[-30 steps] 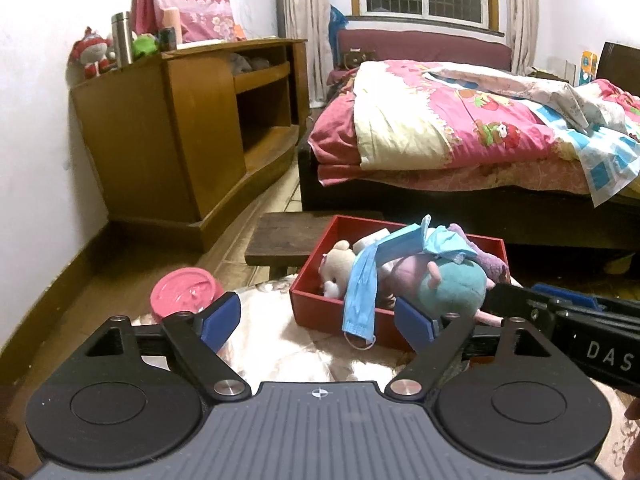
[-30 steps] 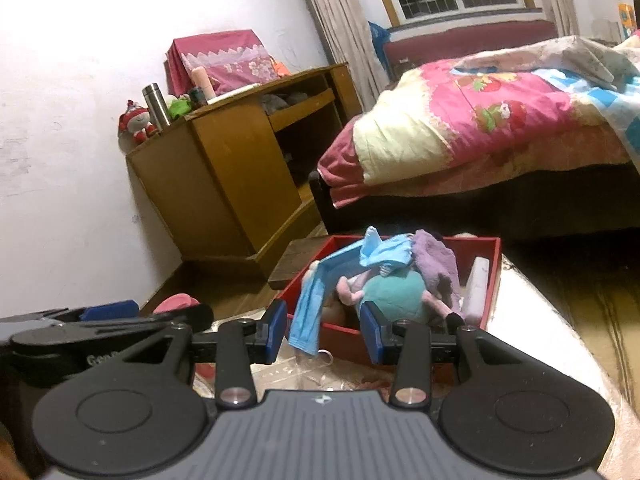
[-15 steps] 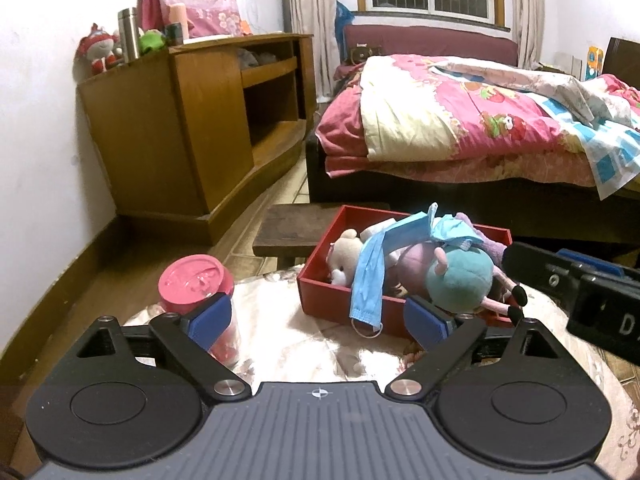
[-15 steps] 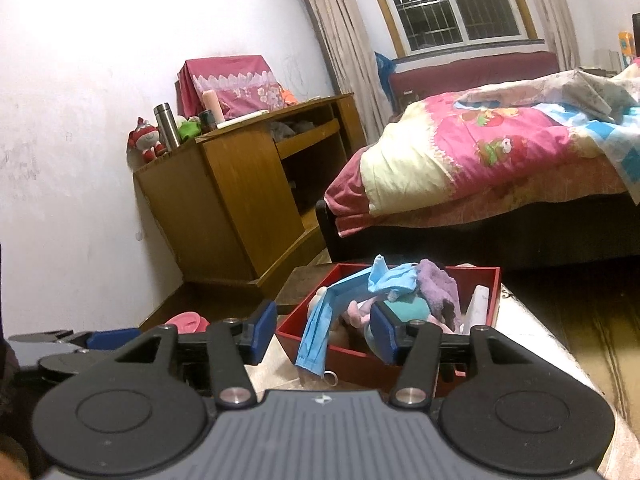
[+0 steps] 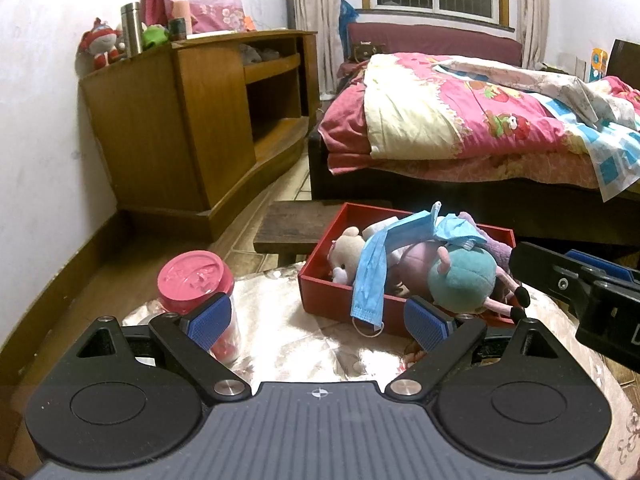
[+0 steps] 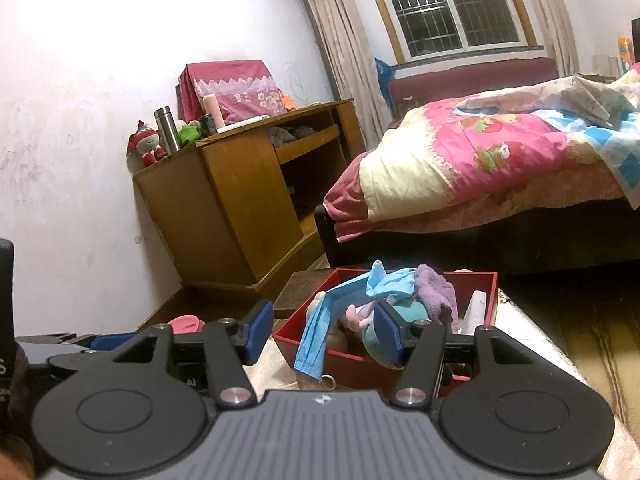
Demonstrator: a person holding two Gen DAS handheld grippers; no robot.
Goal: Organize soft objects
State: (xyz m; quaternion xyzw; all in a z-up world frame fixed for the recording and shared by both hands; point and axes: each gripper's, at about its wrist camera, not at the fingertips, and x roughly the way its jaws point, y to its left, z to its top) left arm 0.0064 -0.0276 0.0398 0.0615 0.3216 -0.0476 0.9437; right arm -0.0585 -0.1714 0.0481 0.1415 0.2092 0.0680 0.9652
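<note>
Left gripper (image 5: 318, 316), lower centre, spread wide and empty; right gripper (image 6: 323, 326), jaws just opening, nothing between them. Beyond, centre frame, red box (image 5: 340, 288) piled with plush toys (image 5: 460, 276); face mask (image 5: 370, 276) overhangs its rim. Judged: release step finished; next, tuck mask inside.

White plaster walls (image 6: 80, 80). Wooden cabinet (image 5: 192, 120) with open shelves stood against left wall. Bed (image 5: 480, 128) under pink floral quilt on right. Barred window (image 6: 452, 4), dark outside, beige curtains (image 6: 340, 40). Tiled floor (image 5: 296, 184), low wooden stool (image 5: 296, 228).
</note>
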